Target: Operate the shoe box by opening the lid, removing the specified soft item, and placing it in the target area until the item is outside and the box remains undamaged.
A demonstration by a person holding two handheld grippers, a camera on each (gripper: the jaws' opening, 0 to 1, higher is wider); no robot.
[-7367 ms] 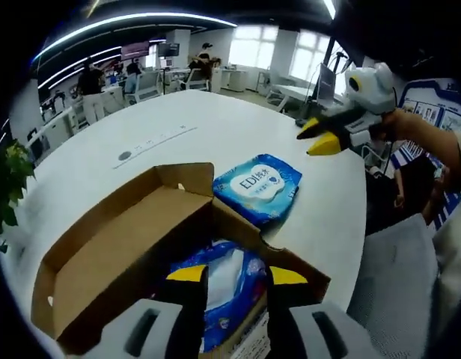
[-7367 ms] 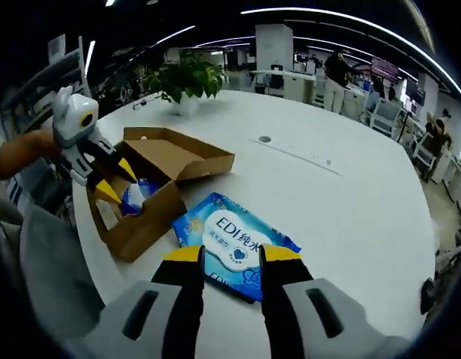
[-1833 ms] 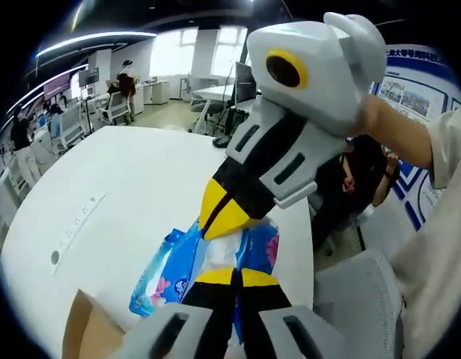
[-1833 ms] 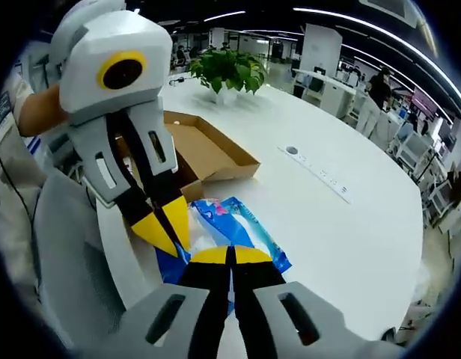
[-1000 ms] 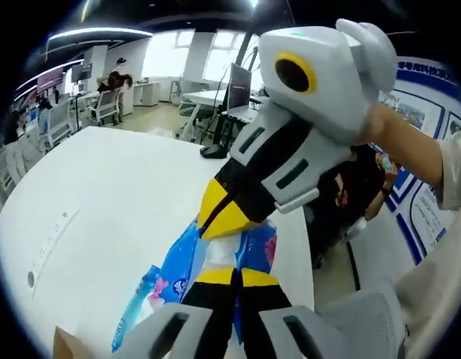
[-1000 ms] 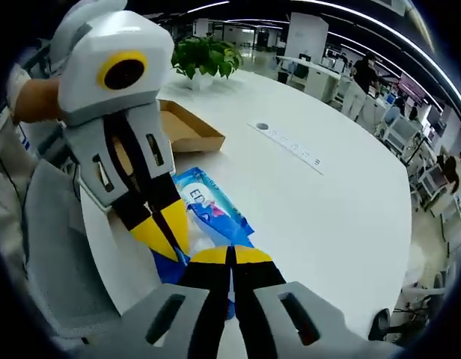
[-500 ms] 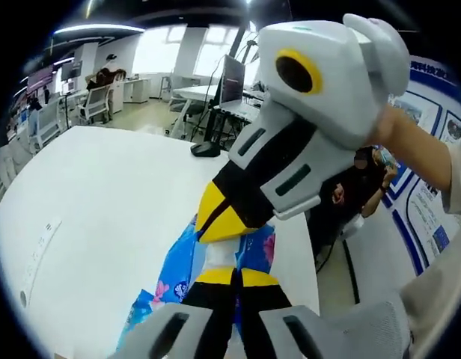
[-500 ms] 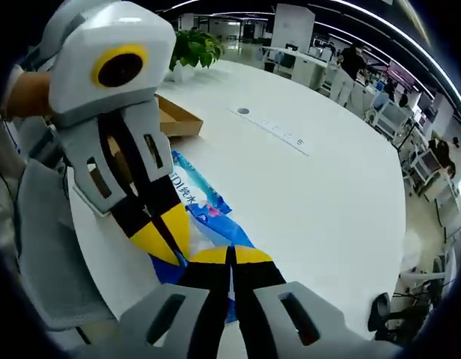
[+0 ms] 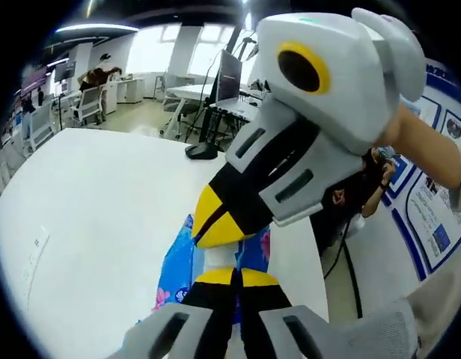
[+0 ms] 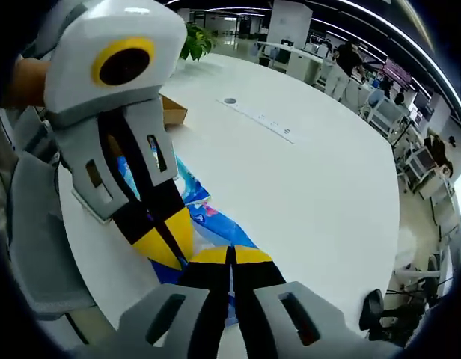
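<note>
A blue soft tissue pack with pink flower print hangs above the white table. My left gripper is shut on its white middle part. My right gripper reaches in from the upper right and is shut on the same pack just above. In the right gripper view the right gripper pinches the pack, with the left gripper clamped beside it from the left. A corner of the brown cardboard shoe box shows behind the left gripper.
The round white table stretches ahead, with a cable slot strip set in it and a potted plant at its far edge. A grey chair stands at the left. Desks, a monitor and people fill the background.
Both grippers stay shut on the pack. Both views have swung on across the table: the box has slipped almost out of the right gripper view, and more bare table shows.
</note>
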